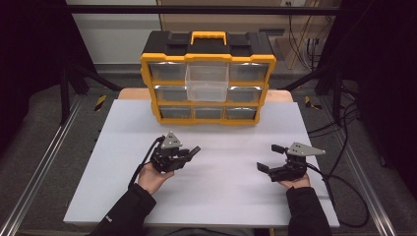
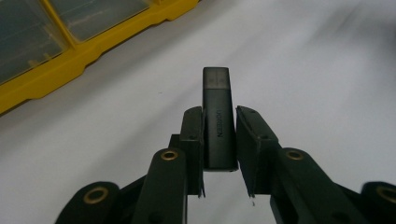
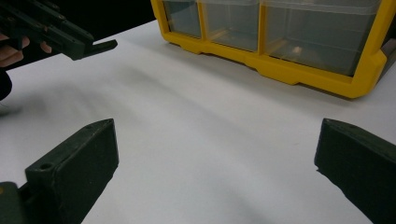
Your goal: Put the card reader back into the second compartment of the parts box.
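The left gripper point(image 2: 219, 135) is clamping a small black USB stick point(image 2: 217, 122) between its jaws, which are standing nearly closed with the pads pressing on the stick's two long sides. The stick is being held by its rear half, so its capped front end is sticking out past the fingertips; that probably leaves the free end ready to go into a compartment first. In the high view the left gripper point(image 1: 189, 153) is hanging over the white surface point(image 1: 221, 196), its jaws pointing across toward the right side rather than at the drawers.

The yellow and black drawer cabinet point(image 1: 208, 78) is standing upright at the far edge of the surface, facing the person, so every drawer front can be reached from the near side. One clear drawer point(image 1: 207, 81) in the middle column is jutting out toward the person; judging from that, it is likely the place meant for the stick. No contents can be made out in it.

The right gripper point(image 1: 278, 158) is sitting well apart from the left one, its jaws spread wide and gripping nothing. In the right gripper view only bare surface is lying between the two jaws, and the cabinet point(image 3: 280, 42) is rising beyond them. It seems to be waiting, perhaps to steady or push the drawer.
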A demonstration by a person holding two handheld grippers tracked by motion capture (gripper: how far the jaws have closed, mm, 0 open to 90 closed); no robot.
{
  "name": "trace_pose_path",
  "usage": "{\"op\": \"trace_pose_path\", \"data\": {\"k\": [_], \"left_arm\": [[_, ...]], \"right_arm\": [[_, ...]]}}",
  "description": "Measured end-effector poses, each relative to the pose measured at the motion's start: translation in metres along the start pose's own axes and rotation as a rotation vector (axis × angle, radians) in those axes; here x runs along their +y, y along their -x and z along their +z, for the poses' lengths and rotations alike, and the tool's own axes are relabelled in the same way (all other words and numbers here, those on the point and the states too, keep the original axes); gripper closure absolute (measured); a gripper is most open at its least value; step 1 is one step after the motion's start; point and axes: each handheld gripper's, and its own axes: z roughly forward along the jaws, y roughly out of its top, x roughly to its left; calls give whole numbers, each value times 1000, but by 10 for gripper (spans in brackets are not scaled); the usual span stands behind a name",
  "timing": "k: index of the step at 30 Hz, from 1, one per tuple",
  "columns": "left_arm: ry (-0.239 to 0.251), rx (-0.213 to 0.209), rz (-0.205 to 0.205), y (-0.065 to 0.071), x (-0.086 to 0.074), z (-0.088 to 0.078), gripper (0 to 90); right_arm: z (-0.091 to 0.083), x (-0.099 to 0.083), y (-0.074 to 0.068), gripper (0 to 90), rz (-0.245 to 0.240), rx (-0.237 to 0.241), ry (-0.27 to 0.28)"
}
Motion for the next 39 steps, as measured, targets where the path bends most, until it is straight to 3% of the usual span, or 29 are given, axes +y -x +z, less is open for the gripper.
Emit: {"op": "trace_pose_path", "data": {"k": [39], "left_arm": [[70,22,18,3,21,-38,724]], "right_arm": [[0,0,0,2,-1,-2,-2]]}}
